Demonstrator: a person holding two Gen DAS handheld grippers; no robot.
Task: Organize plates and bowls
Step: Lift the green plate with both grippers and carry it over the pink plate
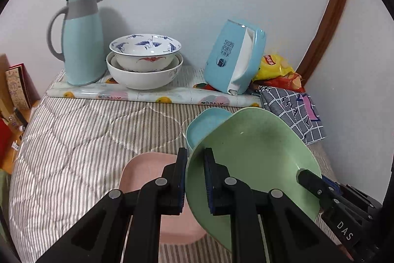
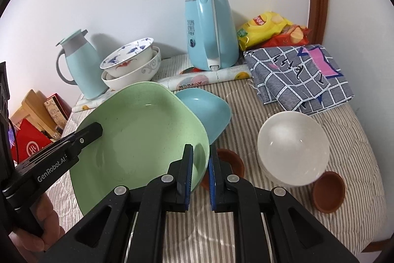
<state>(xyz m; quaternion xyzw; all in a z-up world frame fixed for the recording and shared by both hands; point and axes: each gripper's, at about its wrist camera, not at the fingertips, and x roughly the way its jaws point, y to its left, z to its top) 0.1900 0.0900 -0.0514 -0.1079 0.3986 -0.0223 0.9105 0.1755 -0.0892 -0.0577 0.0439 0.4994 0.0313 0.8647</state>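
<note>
A wide green plate [image 1: 256,152] [image 2: 142,134] hangs tilted above the striped quilt, held at two opposite rims. My left gripper [image 1: 195,164] [image 2: 97,127] is shut on its left rim, and my right gripper [image 2: 200,164] [image 1: 304,175] is shut on the opposite rim. Under the green plate lie a pink plate [image 1: 145,169] and a light blue plate [image 1: 206,122] [image 2: 206,110]. Stacked white patterned bowls [image 1: 145,61] [image 2: 130,65] stand at the back by the wall. In the right wrist view a white bowl [image 2: 293,147] sits to the right, with two small brown dishes [image 2: 328,191] [image 2: 231,159] near it.
A pale blue thermos jug [image 1: 81,41] stands left of the bowls on a rolled printed mat [image 1: 152,95]. A blue kettle [image 1: 234,58] and snack bags [image 1: 275,65] are at the back right. A checked cloth [image 2: 295,75] lies by the right wall. Boxes [image 2: 37,115] stand off the left edge.
</note>
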